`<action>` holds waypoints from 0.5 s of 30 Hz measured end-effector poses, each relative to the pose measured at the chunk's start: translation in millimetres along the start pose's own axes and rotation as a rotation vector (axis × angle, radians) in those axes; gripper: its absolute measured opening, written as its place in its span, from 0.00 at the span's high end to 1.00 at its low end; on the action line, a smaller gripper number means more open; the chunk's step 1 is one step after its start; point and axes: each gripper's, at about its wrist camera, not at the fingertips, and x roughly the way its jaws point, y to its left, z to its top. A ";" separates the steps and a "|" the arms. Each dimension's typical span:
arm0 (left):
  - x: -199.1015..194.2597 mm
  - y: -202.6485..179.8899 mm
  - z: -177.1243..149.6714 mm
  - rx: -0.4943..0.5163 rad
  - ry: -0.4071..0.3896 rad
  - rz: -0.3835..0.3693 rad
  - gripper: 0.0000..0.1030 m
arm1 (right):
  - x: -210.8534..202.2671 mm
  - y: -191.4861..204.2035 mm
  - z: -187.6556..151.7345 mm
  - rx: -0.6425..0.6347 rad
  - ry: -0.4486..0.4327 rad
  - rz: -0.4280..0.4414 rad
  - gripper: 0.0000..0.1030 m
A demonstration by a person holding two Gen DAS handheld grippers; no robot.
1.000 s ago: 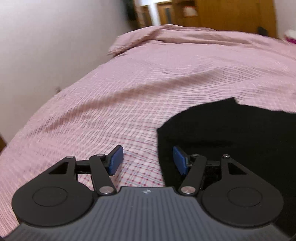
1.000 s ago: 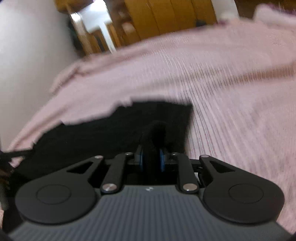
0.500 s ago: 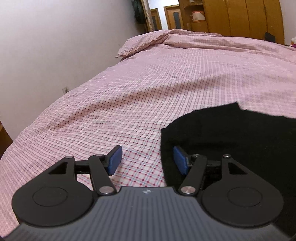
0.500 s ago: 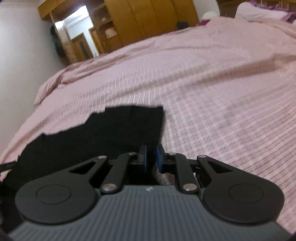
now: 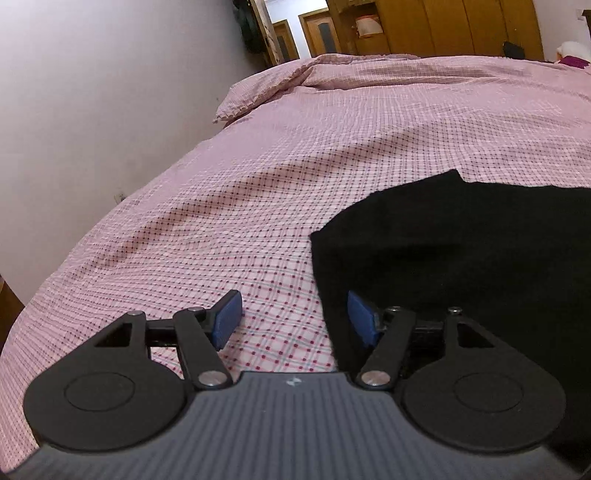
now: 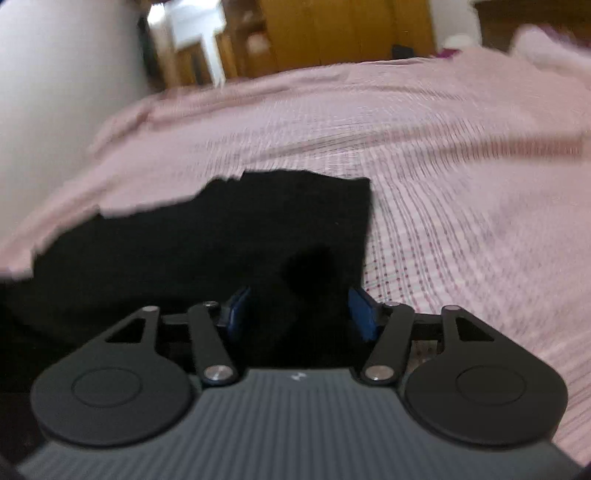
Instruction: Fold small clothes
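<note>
A black garment (image 5: 461, 251) lies flat on the pink checked bed cover (image 5: 332, 147). My left gripper (image 5: 293, 319) is open at the garment's near left edge: its left pad is over the cover and its right pad over the black cloth. In the right wrist view the same garment (image 6: 221, 240) spreads to the left. My right gripper (image 6: 301, 312) sits at its near right corner, jaws opening. A low hump of black cloth lies between the blue pads, which stand clear of it.
A white wall (image 5: 92, 92) runs along the bed's left side. Bunched cover (image 5: 258, 92) lies at the far end, with wooden wardrobes (image 5: 443, 26) and a doorway behind. Bare cover (image 6: 461, 184) stretches to the right of the garment.
My right gripper's jaws, shut on a fold of black cloth before, have opened and the cloth has sunk onto the bed. The left gripper stays open at the garment's edge.
</note>
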 end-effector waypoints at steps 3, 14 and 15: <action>-3.2 2.2 2.4 0.016 0.003 -0.001 0.33 | -1.7 -9.8 6.4 0.080 0.007 0.029 0.42; -75.6 42.7 0.9 0.018 0.025 -0.131 0.33 | -79.2 11.1 30.2 0.077 -0.006 0.090 0.39; -83.3 45.7 -1.4 0.027 0.032 -0.141 0.33 | -89.9 12.7 32.3 0.069 -0.008 0.095 0.39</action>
